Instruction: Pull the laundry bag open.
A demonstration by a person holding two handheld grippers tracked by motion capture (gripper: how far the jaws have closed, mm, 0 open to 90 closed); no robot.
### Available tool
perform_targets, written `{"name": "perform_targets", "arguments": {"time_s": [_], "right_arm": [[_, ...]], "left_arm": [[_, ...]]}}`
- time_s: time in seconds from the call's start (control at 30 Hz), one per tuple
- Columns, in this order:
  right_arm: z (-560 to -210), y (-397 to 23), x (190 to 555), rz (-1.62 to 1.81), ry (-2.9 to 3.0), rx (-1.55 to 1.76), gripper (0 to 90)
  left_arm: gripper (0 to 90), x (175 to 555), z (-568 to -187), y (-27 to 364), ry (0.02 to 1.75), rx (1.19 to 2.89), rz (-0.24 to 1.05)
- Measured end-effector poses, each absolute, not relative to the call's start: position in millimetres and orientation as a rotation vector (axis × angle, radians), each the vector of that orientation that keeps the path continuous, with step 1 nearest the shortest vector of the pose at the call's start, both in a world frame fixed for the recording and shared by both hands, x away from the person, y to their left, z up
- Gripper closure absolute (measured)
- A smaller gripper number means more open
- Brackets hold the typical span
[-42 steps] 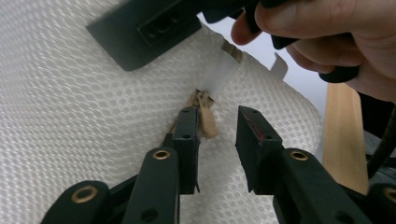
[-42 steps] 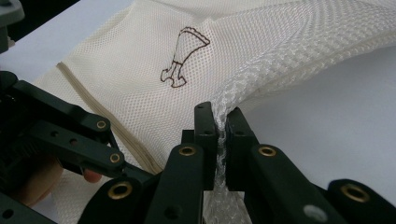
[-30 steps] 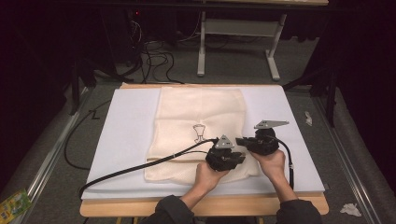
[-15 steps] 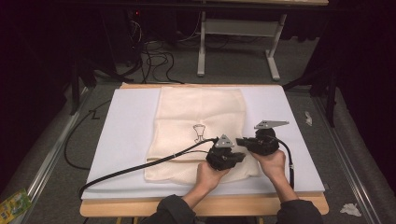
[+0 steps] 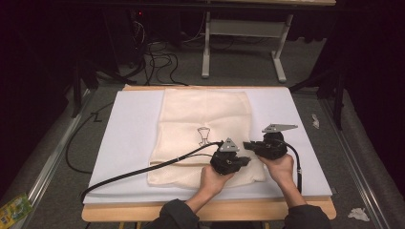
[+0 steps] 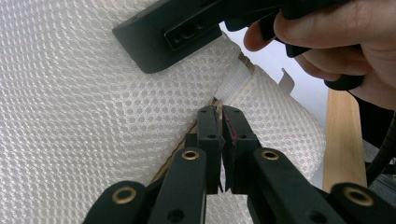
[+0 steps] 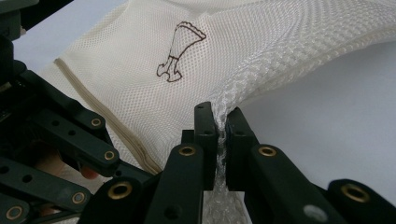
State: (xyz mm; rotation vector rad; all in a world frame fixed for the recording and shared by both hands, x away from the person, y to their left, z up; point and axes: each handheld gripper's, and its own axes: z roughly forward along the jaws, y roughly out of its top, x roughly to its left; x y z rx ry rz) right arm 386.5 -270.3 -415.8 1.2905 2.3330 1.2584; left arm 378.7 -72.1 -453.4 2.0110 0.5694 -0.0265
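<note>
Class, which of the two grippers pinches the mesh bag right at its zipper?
The left gripper: its jaws close on the mesh bag at the zipper seam; the right gripper pinches plain mesh edge.

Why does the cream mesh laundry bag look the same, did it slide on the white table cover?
No. The cream mesh laundry bag lies on the same spot of the white table cover, its far edge as near the cover's far edge as before.

High view: the jaw tips of the left gripper [image 5: 231,161] and right gripper [image 5: 267,146] are too small to read against the mesh bag [image 5: 205,119]. The brown mark [image 5: 204,135] on the bag is too small to identify. Left gripper view: what lies between the jaws is hard to tell; the hand [image 6: 336,42] is cut off at the right and top edges. Right gripper view: the bag [image 7: 140,70] runs past the top edge, and its pinched fold disappears behind the jaws.
</note>
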Motion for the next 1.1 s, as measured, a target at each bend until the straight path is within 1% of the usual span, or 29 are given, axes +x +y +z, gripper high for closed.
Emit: {"name": "perform_targets", "arguments": {"time_s": [0.57,1.1], "right_arm": [[-415.0,-272.8,383.2,1.238,2.333,1.268,88.0],[-415.1,-274.5,383.0,1.226,2.344,1.247,88.3]], "left_arm": [[87.1,377.6,-444.5,-64.3,0.541,2.049,-0.011],[87.2,380.2,-438.9,-54.2,0.571,2.045,-0.002]]}}
